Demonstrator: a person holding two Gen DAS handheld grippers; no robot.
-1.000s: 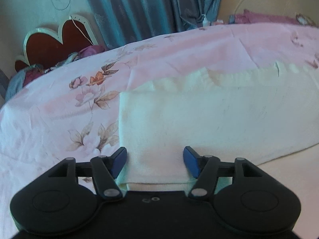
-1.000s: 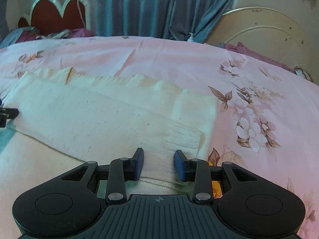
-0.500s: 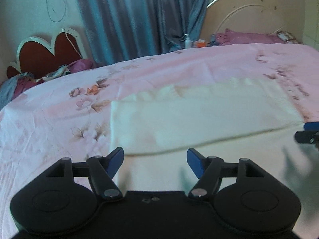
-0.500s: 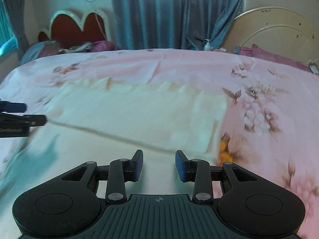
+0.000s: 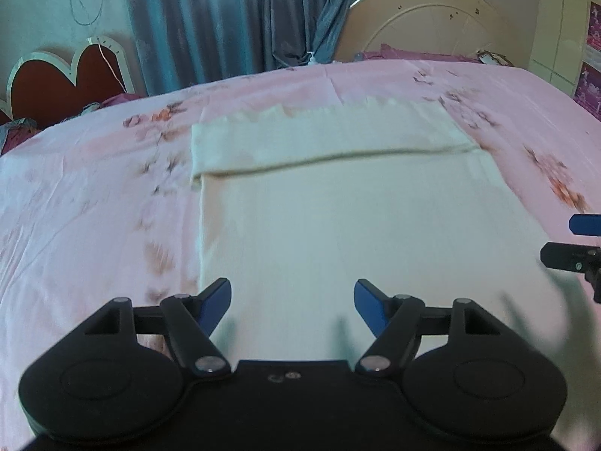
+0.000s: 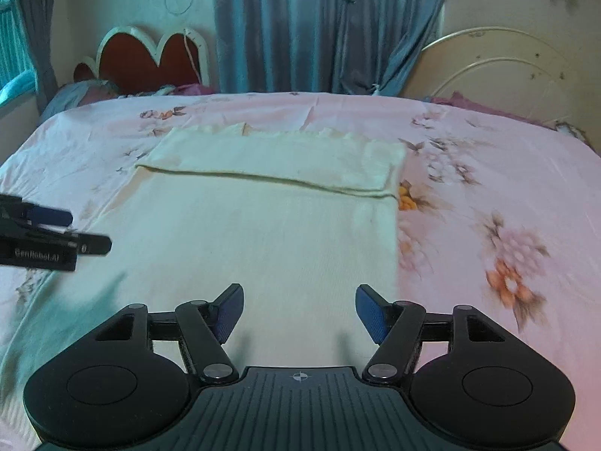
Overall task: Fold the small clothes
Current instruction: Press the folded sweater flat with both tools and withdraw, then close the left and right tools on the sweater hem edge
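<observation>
A cream knitted garment [image 5: 338, 218] lies flat on the pink floral bedsheet [image 5: 94, 195], its far part folded back over itself along a crosswise fold line [image 5: 338, 156]. It also shows in the right wrist view [image 6: 270, 233]. My left gripper [image 5: 293, 300] is open and empty, above the garment's near left part. My right gripper [image 6: 298, 310] is open and empty, above the garment's near right part. The right gripper's fingers [image 5: 578, 240] show at the right edge of the left wrist view; the left gripper's fingers [image 6: 52, 233] show at the left edge of the right wrist view.
A red heart-shaped headboard [image 6: 150, 56] and blue curtains [image 6: 300, 26] stand behind the bed. A cream round headboard [image 6: 499, 75] leans at the back right with purple cloth [image 6: 473, 103] below it. Bedding is piled at the far left [image 6: 86, 90].
Both grippers let go of the folded-over edge and pulled back and up toward the near side. The right gripper's jaws have opened wider. The folded part now lies flat.
</observation>
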